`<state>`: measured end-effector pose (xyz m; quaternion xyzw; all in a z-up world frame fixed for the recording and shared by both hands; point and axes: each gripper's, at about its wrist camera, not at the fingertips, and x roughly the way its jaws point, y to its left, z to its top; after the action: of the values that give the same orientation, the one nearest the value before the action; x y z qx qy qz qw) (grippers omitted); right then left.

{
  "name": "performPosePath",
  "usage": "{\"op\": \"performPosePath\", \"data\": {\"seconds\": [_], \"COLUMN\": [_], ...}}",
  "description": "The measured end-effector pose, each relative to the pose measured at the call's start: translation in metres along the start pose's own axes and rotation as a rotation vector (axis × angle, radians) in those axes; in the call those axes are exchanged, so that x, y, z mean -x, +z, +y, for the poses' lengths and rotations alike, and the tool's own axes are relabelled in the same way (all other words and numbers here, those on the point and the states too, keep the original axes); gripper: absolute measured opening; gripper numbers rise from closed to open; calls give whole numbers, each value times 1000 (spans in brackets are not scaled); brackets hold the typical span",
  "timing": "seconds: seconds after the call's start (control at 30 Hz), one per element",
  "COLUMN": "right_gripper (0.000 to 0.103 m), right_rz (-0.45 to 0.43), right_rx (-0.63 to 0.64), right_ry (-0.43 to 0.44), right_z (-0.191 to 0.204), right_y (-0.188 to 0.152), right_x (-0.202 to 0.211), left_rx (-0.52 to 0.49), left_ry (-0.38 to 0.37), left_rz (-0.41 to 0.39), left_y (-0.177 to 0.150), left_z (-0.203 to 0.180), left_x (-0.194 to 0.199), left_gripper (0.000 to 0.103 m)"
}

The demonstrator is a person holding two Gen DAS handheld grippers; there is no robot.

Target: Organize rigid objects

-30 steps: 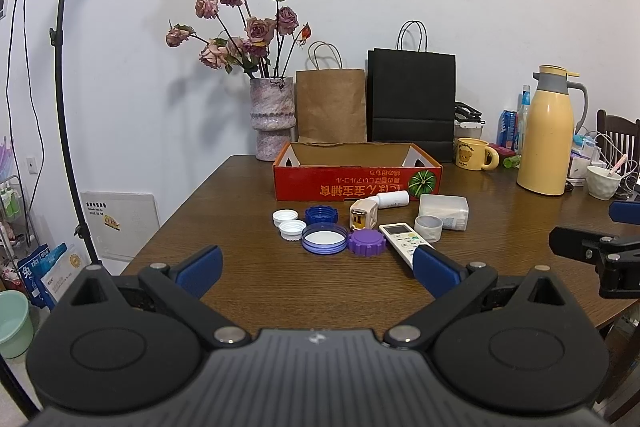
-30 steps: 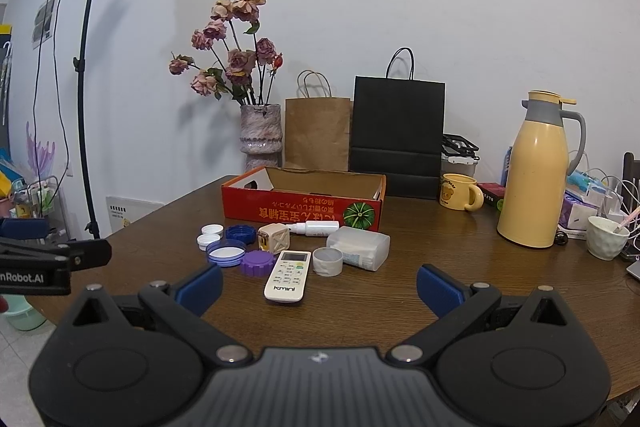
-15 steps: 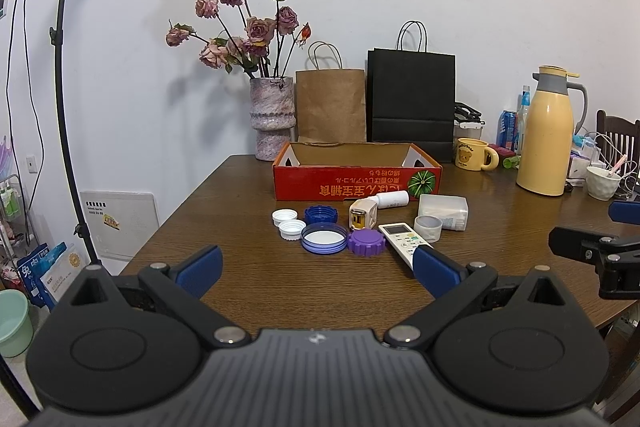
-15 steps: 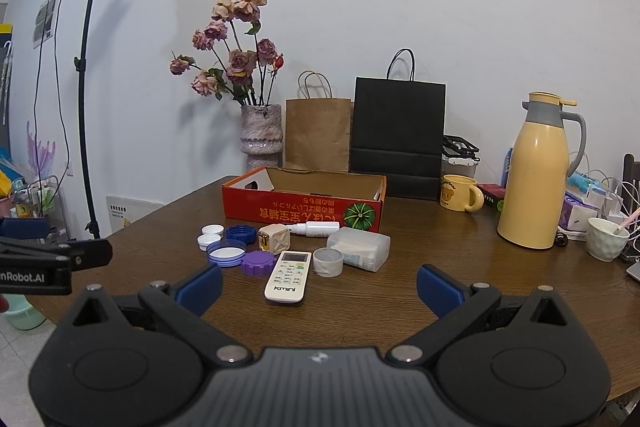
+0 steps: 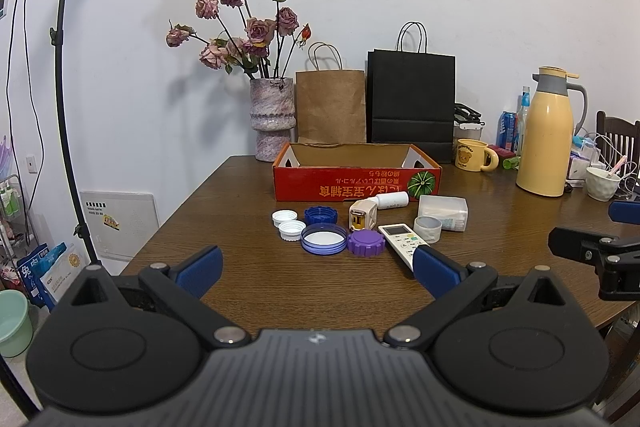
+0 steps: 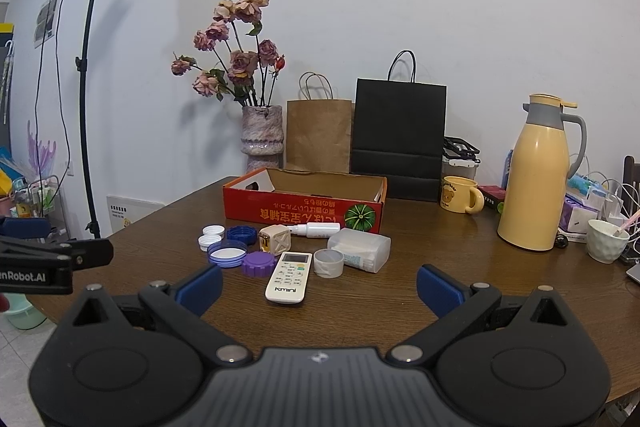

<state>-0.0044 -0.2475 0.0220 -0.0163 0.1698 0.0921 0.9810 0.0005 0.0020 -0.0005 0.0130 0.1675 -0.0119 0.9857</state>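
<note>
A red cardboard box (image 5: 356,183) (image 6: 304,213) stands open on the wooden table. In front of it lie two white caps (image 5: 285,217), a dark blue cap (image 5: 320,215), a blue lid (image 5: 324,238), a purple cap (image 5: 366,243), a beige charger (image 5: 362,215), a white bottle (image 5: 390,201), a white remote (image 6: 289,277), a tape roll (image 6: 329,262) and a clear plastic box (image 6: 360,253). My left gripper (image 5: 318,267) is open and empty, short of the lids. My right gripper (image 6: 318,285) is open and empty, with the remote between its fingers' line of sight.
A vase of dried roses (image 5: 272,119), a brown bag (image 5: 330,107) and a black bag (image 5: 410,103) stand behind the box. A yellow mug (image 5: 474,155), a yellow thermos (image 5: 548,135) and a white cup (image 5: 602,183) are at the right. A light stand (image 5: 60,67) is left.
</note>
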Motion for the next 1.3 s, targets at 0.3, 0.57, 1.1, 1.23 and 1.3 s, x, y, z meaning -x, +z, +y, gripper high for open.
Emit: {"op": "performPosePath", "data": {"seconds": [0.3, 0.57, 1.1, 1.23, 1.3], "right_gripper": [103, 103, 103, 103, 103], "right_rz": [-1, 2, 25, 34, 37], "right_rx": [2, 3, 10, 11, 12], "right_ry": [-1, 3, 2, 1, -1], "right_z": [0, 0, 0, 0, -2], "right_y": [0, -4, -2, -3, -2], "right_x": [0, 0, -16, -21, -24], "left_rx": [1, 1, 14, 16, 16], "left_ry": [1, -1, -5, -3, -2], "left_rz": [0, 3, 24, 32, 36], "left_y": [0, -2, 0, 0, 0], "left_z": [0, -2, -3, -3, -4], "left_x": [0, 1, -11, -19, -23], "left_gripper": [103, 103, 103, 103, 103]}}
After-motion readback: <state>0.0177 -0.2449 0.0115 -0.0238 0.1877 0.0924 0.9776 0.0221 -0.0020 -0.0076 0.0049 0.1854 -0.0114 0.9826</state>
